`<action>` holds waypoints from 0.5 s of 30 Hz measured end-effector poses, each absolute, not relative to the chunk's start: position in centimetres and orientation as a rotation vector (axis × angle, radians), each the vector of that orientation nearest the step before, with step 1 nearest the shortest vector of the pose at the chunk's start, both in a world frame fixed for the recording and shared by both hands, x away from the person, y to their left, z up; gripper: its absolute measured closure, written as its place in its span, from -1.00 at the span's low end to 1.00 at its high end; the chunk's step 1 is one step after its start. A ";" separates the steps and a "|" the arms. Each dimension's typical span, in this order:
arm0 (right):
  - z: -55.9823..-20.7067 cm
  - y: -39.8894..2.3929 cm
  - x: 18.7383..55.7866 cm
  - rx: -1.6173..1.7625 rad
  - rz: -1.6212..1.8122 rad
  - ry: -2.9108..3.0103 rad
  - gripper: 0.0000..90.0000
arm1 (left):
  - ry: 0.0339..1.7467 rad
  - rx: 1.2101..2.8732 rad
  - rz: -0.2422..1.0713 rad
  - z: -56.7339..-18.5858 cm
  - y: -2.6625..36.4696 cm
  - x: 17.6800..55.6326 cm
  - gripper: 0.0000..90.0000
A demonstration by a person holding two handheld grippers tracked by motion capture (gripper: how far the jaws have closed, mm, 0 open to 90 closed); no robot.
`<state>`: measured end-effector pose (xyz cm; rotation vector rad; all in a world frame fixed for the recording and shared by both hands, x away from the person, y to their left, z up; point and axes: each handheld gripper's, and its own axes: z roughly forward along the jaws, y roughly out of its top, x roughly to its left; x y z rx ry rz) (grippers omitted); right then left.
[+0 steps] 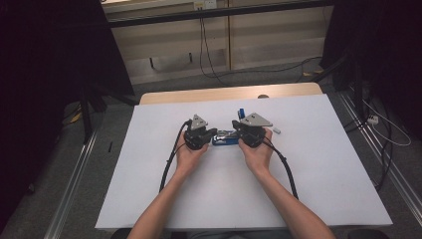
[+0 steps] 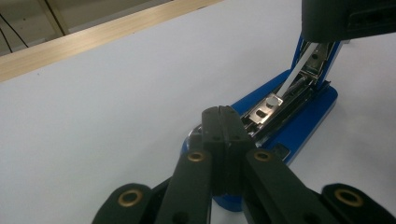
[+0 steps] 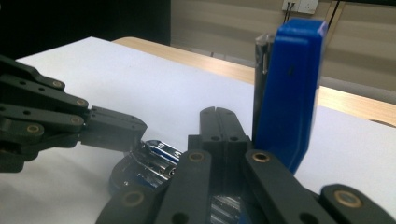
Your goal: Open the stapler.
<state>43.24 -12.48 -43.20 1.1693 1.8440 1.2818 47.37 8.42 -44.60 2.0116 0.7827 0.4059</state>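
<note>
Between the left gripper and right gripper, both with jaws pressed together on nothing, lies the opened blue stapler, rigid, probably slick on its metal channel, best steadied by its plastic base while the hinged lid stands upright.

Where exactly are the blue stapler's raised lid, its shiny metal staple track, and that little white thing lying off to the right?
stapler lid point(image 3: 289, 93), right gripper view, on its blue outer face.
staple track point(image 2: 273, 103), left gripper view, on the bright metal channel.
small white thing point(image 1: 277, 130), high view, on its middle; too small to identify.
</note>
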 end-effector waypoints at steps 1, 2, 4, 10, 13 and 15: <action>-43.1 -12.6 43.2 1.171 1.279 1.834 1.00 | 0.780 2.011 0.405 -44.6 8.4 47.4 1.00; -43.0 -12.7 43.3 1.175 1.280 1.824 1.00 | 0.778 2.013 0.406 -44.6 8.4 47.4 1.00; -42.8 -12.9 43.3 1.176 1.279 1.810 1.00 | 0.778 2.013 0.407 -44.6 8.4 47.4 1.00; -42.6 -13.9 43.2 1.193 1.276 1.812 1.00 | 0.775 2.015 0.410 -44.6 8.4 47.4 1.00; -42.6 -14.3 43.1 1.191 1.274 1.809 1.00 | 0.774 2.015 0.409 -44.6 8.4 47.3 1.00; -42.6 -14.5 43.0 1.192 1.264 1.804 1.00 | 0.775 2.014 0.409 -44.6 8.4 47.4 1.00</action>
